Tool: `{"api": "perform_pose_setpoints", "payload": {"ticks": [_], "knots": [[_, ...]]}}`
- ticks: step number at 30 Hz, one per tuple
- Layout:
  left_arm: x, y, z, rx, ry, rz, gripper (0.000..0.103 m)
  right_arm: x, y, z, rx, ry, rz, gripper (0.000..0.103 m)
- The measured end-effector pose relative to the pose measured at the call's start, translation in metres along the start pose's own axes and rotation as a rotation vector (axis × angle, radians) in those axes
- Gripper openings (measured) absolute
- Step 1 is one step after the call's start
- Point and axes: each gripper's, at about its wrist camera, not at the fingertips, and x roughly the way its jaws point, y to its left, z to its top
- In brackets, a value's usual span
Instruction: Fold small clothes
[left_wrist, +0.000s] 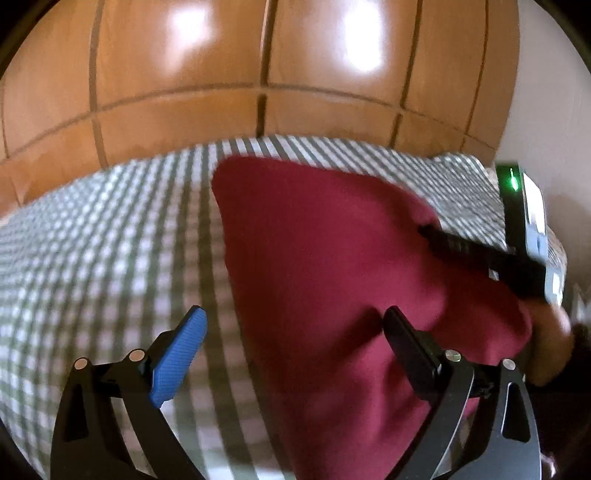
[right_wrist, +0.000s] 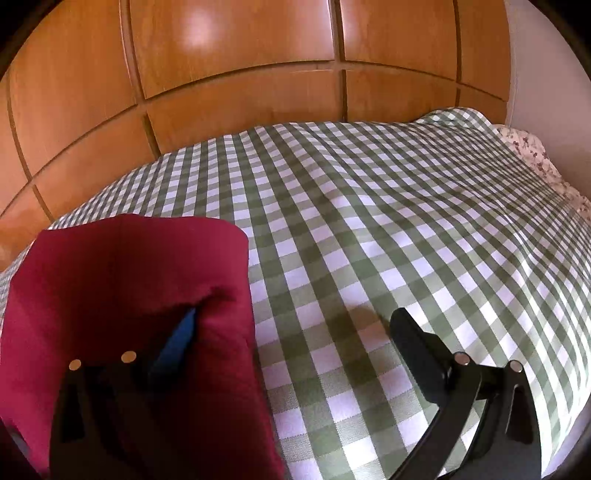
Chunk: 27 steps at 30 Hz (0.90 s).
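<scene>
Wooden wardrobe doors (right_wrist: 240, 55) are standing behind a bed with a green checked cover (right_wrist: 369, 221). On that cover a dark red cloth (right_wrist: 122, 280) is lying folded. Over it, the left gripper (left_wrist: 291, 332) is hanging wide, holding nothing. The right gripper (right_wrist: 291, 325) is gaping wide too, its blue finger (right_wrist: 179, 339) tucking into the cloth's fold.
</scene>
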Motion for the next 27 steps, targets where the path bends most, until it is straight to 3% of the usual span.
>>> {"api": "perform_pose_setpoints", "payload": {"ticks": [7, 14, 16, 20, 27], "knots": [[0.038, 0.002, 0.041, 0.022, 0.038, 0.138, 0.095, 0.000, 0.000, 0.000, 0.004, -0.004, 0.006, 0.101], [0.083, -0.006, 0.043, 0.139, 0.091, 0.228, 0.097, 0.005, -0.004, 0.000, 0.027, 0.006, 0.037, 0.101], [0.090, 0.000, 0.040, 0.126, 0.089, 0.197, 0.099, 0.007, -0.006, 0.000, 0.041, 0.014, 0.053, 0.101], [0.089, 0.019, 0.035, 0.003, 0.100, 0.099, 0.099, 0.007, -0.009, 0.001, 0.054, 0.016, 0.075, 0.101], [0.069, 0.043, 0.011, -0.218, 0.132, -0.106, 0.099, -0.007, -0.028, -0.005, 0.149, 0.055, 0.209, 0.101]]}}
